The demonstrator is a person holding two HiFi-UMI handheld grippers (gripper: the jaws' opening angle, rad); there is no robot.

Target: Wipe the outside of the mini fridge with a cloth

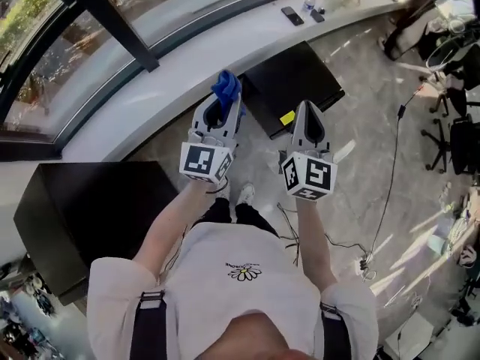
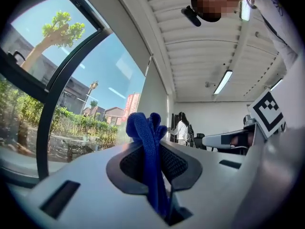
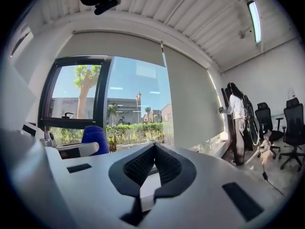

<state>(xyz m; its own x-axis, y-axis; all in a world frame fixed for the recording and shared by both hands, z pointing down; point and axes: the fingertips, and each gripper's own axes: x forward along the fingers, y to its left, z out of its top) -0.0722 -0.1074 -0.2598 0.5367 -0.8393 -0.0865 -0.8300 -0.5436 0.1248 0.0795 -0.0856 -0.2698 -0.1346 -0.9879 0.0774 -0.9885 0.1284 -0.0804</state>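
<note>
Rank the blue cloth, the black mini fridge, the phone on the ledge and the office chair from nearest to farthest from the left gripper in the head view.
1. Blue cloth: pinched in the left gripper's jaws.
2. Black mini fridge: just ahead, to the right.
3. Phone: up on the ledge.
4. Office chair: far right.

An office, by the look of it: black swivel chairs (image 3: 294, 120) on a polished stone floor (image 1: 360, 163), a ceiling strip light (image 3: 255, 14) and a broad window (image 3: 128, 104).

The left gripper (image 1: 222, 111) pinches a blue cloth (image 1: 226, 87) beside the right gripper (image 1: 308, 112), near the black mini fridge (image 1: 289, 81).
</note>
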